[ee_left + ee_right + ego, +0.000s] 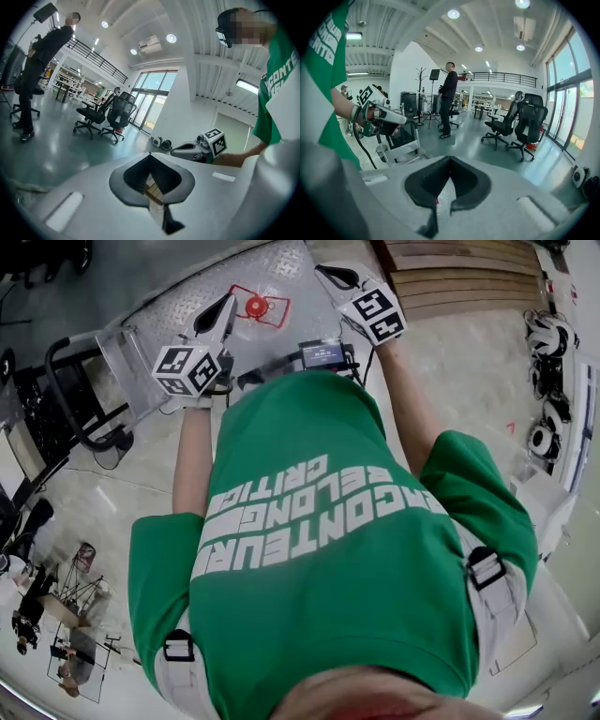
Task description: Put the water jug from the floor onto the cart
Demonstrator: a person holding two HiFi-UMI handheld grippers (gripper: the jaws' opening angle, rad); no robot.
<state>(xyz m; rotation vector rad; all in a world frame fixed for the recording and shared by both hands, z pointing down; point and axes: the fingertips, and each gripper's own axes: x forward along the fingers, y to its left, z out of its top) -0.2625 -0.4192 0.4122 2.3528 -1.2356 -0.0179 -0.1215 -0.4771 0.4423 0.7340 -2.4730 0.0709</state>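
Observation:
In the head view the clear water jug (255, 306), with its red cap, stands upright on the cart's diamond-plate deck (178, 296). It is seen from above between my two grippers. My left gripper (228, 304) hovers just left of the jug and my right gripper (328, 273) is to the jug's right. Neither touches it. Both are raised and point out into the room. The left gripper view has the left gripper (150, 154) shut and empty, with the right gripper (201, 149) beyond it. The right gripper (450, 158) is likewise shut on nothing in its own view.
The cart's black push handle (80, 395) is at the left. Wooden planks (459, 273) lie at the upper right, and round gear (544, 334) along the right wall. Office chairs (520, 122) and a standing person (449, 98) are farther off in the hall.

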